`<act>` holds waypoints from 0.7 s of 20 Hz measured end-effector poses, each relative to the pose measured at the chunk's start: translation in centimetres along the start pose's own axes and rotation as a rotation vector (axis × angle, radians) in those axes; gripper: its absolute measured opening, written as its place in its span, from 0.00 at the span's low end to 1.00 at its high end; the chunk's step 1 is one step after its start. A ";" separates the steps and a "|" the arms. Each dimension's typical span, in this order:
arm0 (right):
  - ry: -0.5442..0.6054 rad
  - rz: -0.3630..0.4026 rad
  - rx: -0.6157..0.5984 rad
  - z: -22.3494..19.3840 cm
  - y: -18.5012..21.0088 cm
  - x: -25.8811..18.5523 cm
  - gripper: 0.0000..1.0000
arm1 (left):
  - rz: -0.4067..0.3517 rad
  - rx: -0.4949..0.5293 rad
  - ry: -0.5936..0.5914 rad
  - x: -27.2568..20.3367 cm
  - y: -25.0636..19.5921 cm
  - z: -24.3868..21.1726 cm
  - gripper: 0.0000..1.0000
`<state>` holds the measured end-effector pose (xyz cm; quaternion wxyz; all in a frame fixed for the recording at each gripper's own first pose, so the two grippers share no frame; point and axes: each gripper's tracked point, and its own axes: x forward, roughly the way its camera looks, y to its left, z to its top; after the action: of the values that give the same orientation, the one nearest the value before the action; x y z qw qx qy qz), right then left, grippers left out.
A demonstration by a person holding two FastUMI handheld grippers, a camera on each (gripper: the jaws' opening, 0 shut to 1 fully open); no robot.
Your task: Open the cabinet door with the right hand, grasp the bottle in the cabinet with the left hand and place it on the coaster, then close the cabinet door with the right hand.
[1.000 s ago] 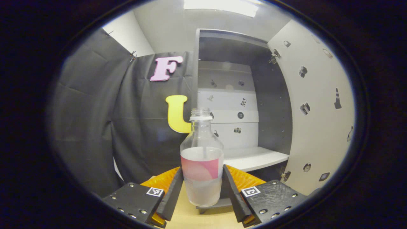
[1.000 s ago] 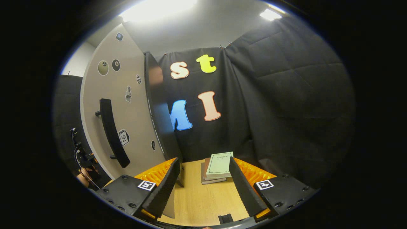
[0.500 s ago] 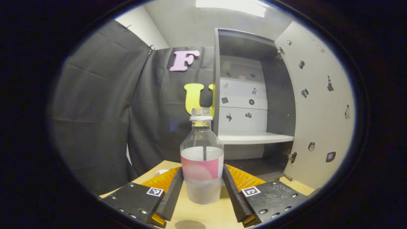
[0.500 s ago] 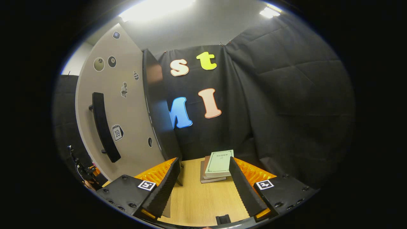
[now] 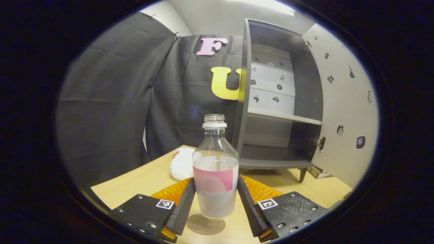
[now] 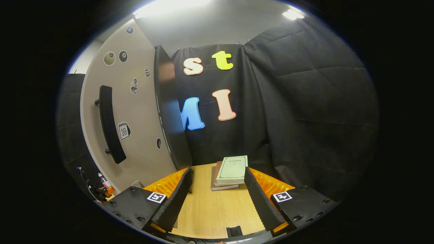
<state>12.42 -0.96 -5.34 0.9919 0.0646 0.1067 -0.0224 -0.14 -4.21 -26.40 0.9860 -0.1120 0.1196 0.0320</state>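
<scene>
A clear bottle with a pink and white label and no cap stands upright between the fingers of my left gripper, which is shut on it. Its base sits low over the table, right above a round brownish coaster; whether they touch I cannot tell. Behind and to the right, the dark cabinet stands with its door swung wide. My right gripper is open and holds nothing. It hovers over the table beside the door's outer face, whose black handle is off to its left.
A white rounded object lies on the wooden table left of the bottle. A stack of books rests on the table ahead of my right gripper, by the cloth wall. The cabinet has a bare shelf.
My left gripper has carried the bottle out from the cabinet, to the left and down toward the table; the coaster has come into sight beneath it. My right gripper has barely shifted.
</scene>
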 end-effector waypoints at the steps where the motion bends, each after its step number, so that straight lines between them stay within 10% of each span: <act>1: 0.003 -0.001 0.001 -0.1 0.0 -0.3 0.98 | 0.003 0.000 0.009 -0.1 0.2 -0.9 0.72; 14: 0.061 0.012 -0.063 -1.7 2.0 -0.4 0.98 | 0.061 0.012 0.011 0.1 2.0 -7.1 0.72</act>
<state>11.76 1.30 -6.64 0.9899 0.0348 0.1370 -0.0112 -1.88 -3.84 -33.58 0.9845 -0.1025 0.1285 0.0606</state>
